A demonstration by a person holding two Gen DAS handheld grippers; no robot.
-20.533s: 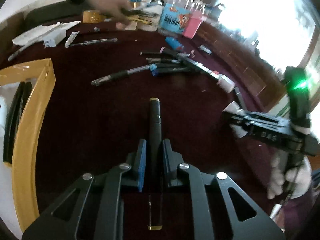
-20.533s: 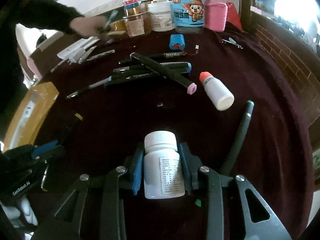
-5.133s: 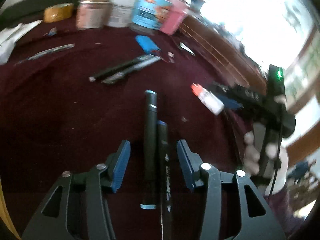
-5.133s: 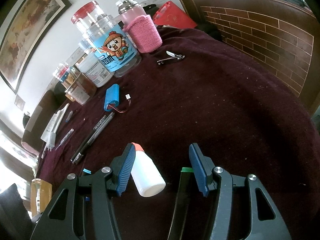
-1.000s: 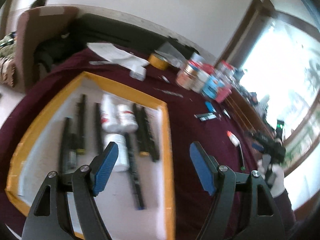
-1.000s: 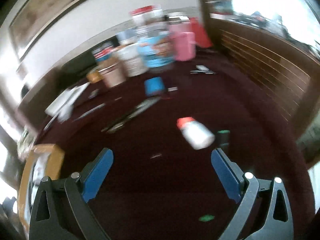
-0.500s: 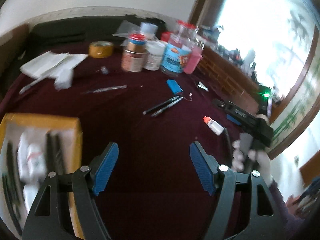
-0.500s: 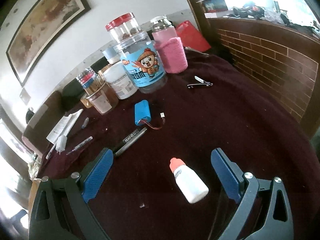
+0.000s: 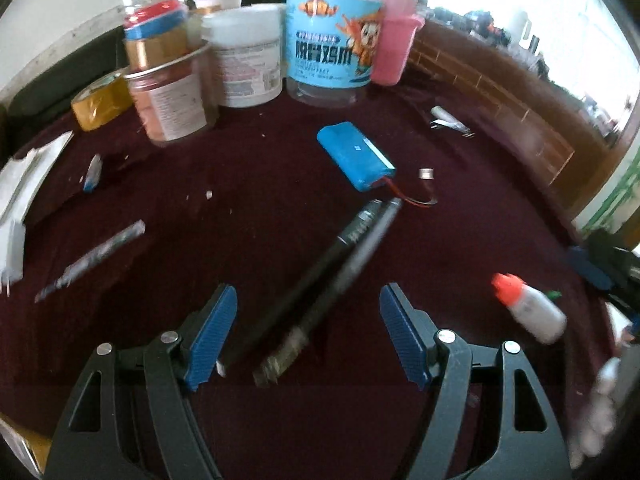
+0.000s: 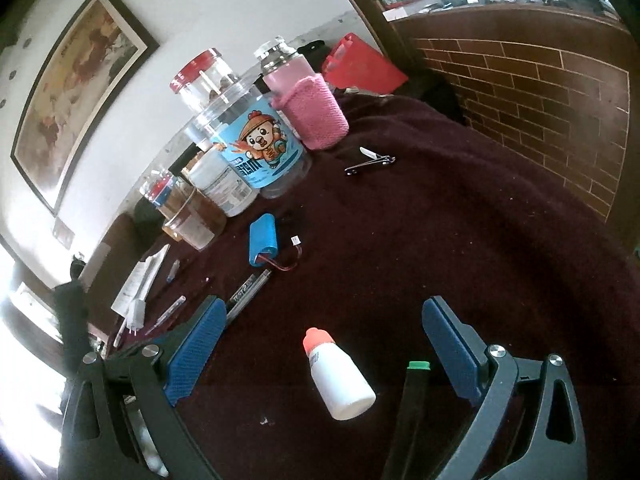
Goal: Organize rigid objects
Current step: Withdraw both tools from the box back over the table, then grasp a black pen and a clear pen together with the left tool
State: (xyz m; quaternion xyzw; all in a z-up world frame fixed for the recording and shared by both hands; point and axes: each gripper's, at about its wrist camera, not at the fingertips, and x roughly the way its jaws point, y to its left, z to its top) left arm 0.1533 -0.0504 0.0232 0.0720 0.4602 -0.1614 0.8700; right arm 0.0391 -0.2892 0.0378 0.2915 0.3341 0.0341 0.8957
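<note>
My left gripper (image 9: 308, 334) is open and empty, low over the dark red tablecloth. Two dark pens (image 9: 320, 280) lie side by side between its jaws, pointing up and right. A blue battery pack (image 9: 354, 155) with a red wire lies beyond them. My right gripper (image 10: 324, 354) is open and empty. A small white bottle with an orange cap (image 10: 338, 376) and a black marker with a green cap (image 10: 412, 396) lie between its jaws. The bottle also shows in the left wrist view (image 9: 530, 308). The pens (image 10: 248, 290) and battery pack (image 10: 263, 240) show in the right wrist view.
Jars and bottles stand at the back: a big blue-label jar (image 9: 332, 40), a pink bottle (image 9: 394, 48), a white tub (image 9: 248, 68). Yellow tape (image 9: 100, 100), a clear pen (image 9: 92, 260), white papers (image 9: 24, 184) and nail clippers (image 10: 370, 162) lie around.
My left gripper has swung from over the yellow tray to low over the two pens. My right gripper has come closer to the white bottle and the marker. Both stay open.
</note>
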